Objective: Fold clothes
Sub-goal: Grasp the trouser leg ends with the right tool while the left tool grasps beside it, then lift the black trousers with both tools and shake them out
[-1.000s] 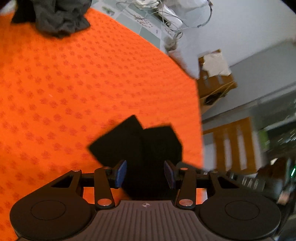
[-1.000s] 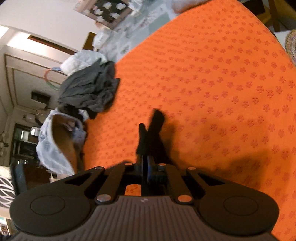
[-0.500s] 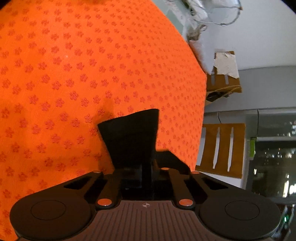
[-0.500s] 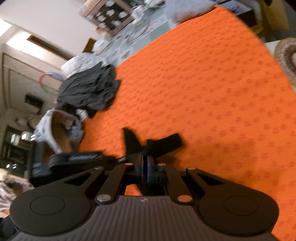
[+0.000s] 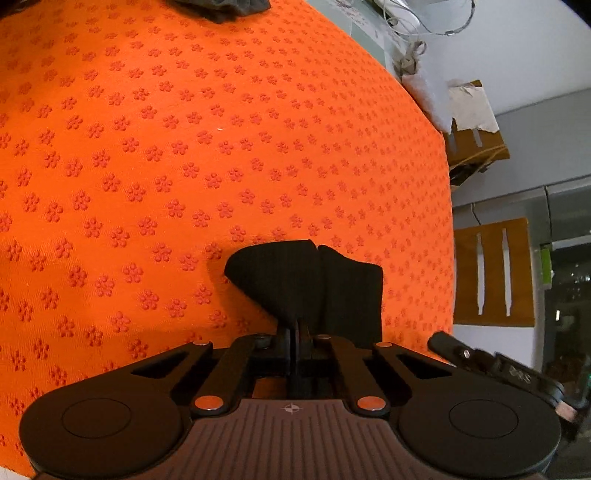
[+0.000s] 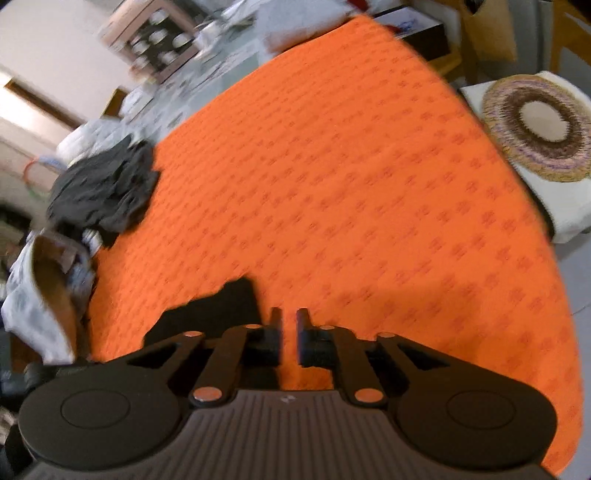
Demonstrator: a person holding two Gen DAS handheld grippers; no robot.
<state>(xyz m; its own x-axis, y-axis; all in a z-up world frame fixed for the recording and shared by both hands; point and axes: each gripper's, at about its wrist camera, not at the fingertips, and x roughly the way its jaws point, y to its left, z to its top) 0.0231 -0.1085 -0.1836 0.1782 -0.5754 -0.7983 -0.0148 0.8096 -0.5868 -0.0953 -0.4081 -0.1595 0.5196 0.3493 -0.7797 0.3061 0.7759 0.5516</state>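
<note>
A small black garment (image 5: 310, 280) lies folded on the orange flower-patterned cloth (image 5: 184, 147) near its right edge. My left gripper (image 5: 295, 328) is shut on the garment's near edge, and the fabric fans out beyond the tips. In the right wrist view the same black garment (image 6: 218, 310) lies just left of my right gripper (image 6: 289, 314). Its jaws are opening, with a narrow gap and only orange cloth (image 6: 351, 184) showing between them. A pile of dark grey clothes (image 6: 103, 192) sits at the far left of the cloth.
The dark pile's edge (image 5: 225, 7) shows at the top of the left wrist view. A brown-lined white basket (image 6: 44, 288) stands off the cloth's left side. A round woven mat (image 6: 539, 129) lies on a white stool at right. The right gripper's body (image 5: 498, 369) sits beside my left one.
The left gripper shut on the black garment's edge and drew it along the cloth. The right gripper, shut on the garment before, has let go and its jaws have parted.
</note>
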